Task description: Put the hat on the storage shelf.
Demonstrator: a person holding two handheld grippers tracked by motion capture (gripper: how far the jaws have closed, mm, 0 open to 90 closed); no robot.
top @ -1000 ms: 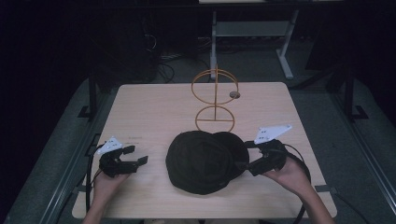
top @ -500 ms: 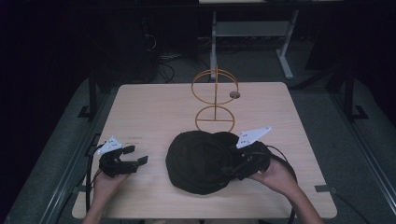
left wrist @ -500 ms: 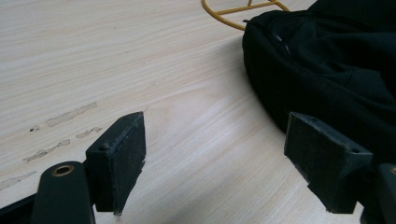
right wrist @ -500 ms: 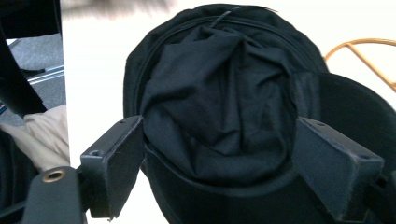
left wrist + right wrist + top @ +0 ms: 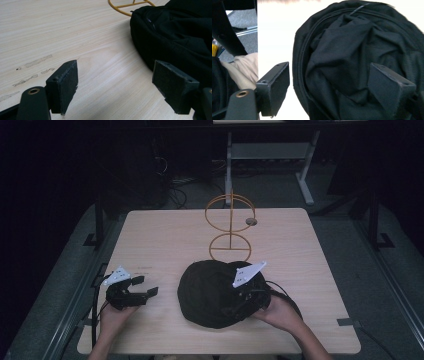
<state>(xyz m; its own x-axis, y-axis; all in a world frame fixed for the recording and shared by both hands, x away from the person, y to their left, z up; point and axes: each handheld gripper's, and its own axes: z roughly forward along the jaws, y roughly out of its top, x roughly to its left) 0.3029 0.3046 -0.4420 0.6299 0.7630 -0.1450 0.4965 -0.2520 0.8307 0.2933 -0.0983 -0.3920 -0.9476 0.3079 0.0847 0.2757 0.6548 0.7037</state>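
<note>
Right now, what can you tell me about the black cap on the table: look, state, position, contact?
The black cap is soft, matte fabric, crumpled into a rounded, wrinkled heap with a stitched seam curving along its edge. It lies on the near middle of the wooden table, just in front of the base ring of the orange wire stand. The right gripper hangs over its right side with jaws spread apart; actual contact cannot be told. The left gripper is apart from it.
</note>
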